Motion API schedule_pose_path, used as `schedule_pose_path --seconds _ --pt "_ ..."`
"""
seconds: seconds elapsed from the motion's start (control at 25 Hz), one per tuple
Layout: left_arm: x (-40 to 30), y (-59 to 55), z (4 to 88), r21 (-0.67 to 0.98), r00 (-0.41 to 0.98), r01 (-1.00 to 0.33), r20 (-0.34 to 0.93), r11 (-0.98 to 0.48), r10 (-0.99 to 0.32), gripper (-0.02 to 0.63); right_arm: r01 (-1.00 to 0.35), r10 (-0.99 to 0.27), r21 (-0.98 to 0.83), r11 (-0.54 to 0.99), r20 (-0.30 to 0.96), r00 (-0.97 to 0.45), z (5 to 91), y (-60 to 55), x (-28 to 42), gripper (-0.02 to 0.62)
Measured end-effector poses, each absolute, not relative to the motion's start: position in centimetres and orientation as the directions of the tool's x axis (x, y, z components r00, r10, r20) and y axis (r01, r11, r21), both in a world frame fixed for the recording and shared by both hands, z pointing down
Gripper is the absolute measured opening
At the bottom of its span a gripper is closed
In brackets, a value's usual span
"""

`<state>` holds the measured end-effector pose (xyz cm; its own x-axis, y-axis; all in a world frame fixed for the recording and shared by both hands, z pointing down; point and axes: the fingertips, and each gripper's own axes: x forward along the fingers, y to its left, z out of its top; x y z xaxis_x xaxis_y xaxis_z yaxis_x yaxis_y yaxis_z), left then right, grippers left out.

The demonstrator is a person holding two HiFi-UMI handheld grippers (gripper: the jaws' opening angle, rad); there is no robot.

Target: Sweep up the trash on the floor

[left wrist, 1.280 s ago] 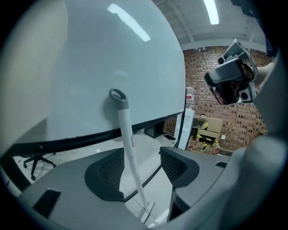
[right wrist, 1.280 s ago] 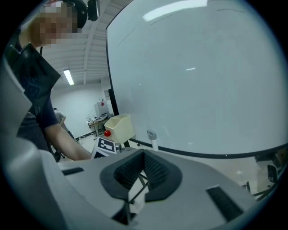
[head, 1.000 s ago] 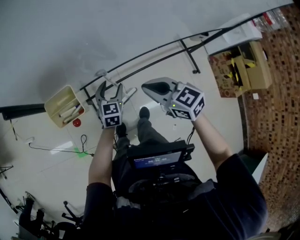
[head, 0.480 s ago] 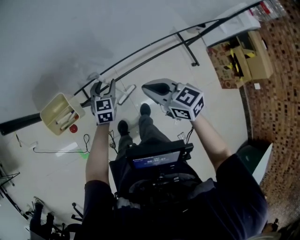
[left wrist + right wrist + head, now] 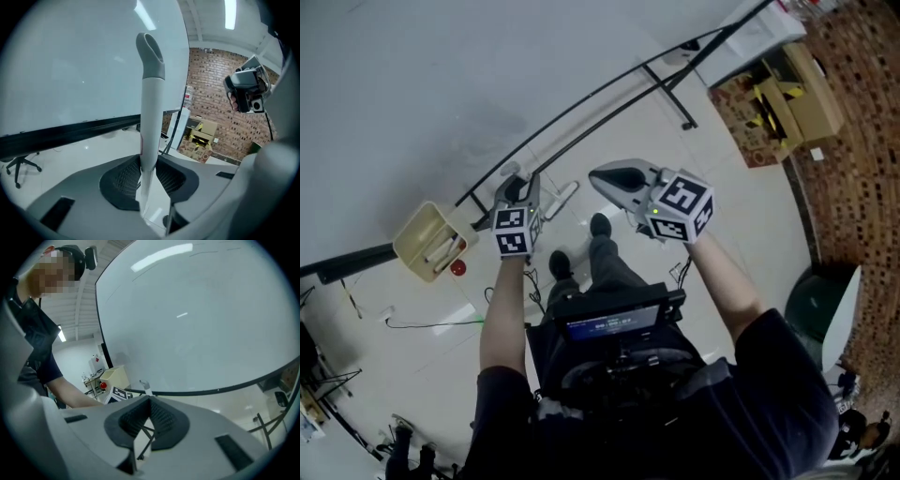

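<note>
The whiteboard (image 5: 441,94) stood along the pale floor (image 5: 741,216) on black legs, and everything sat in front of it. The left tongs (image 5: 522,189) had just been closing and now gripped a white handle (image 5: 151,117), their ribbed pads pressed against either side of the shaft. The handle rose upright before the whiteboard, ending in a grey cap with a slanted open loop. In the head view a white elongated piece (image 5: 560,195) lay on the floor close to the whiteboard's lower black rail, just beside the left tongs; whether it belonged to that handle could not be told. The right tongs (image 5: 600,176) were closed with nothing between them, held level near the left pair and pointing toward the whiteboard. A cream bin (image 5: 431,242) with pale sticks inside stood at the foot of the whiteboard, on the person's left, and a small red object (image 5: 457,268) lay just beside it. The person's dark shoes (image 5: 600,225) stood on the floor near the whiteboard's rail, below the two pairs of tongs. Past the whiteboard's far end, on the person's right, cardboard boxes (image 5: 787,98) sat against a brick wall (image 5: 853,169). No loose trash could be made out on the floor near the whiteboard.
</note>
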<state>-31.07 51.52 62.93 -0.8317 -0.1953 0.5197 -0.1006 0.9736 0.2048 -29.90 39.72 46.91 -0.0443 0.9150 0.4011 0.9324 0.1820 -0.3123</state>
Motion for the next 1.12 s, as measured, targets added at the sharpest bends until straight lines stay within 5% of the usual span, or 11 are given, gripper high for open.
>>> schedule_pose_path --seconds 0.4,0.8,1.12 --pt "-30.2 49.0 61.5 0.221 -0.792 -0.206 0.535 0.953 -0.295 0.097 0.977 0.908 -0.166 0.135 0.415 -0.055 43.8 44.6 -28.2 0.015" --pt "-29.6 45.9 54.2 0.184 -0.790 -0.371 0.453 0.910 -0.414 0.097 0.984 0.872 -0.047 0.171 0.473 -0.129 42.9 47.4 -27.0 0.189" --pt "-29.1 41.1 49.7 0.147 -0.738 -0.528 0.408 0.836 -0.538 0.097 0.952 0.850 -0.016 0.306 0.455 -0.266 40.9 44.0 -28.1 0.224"
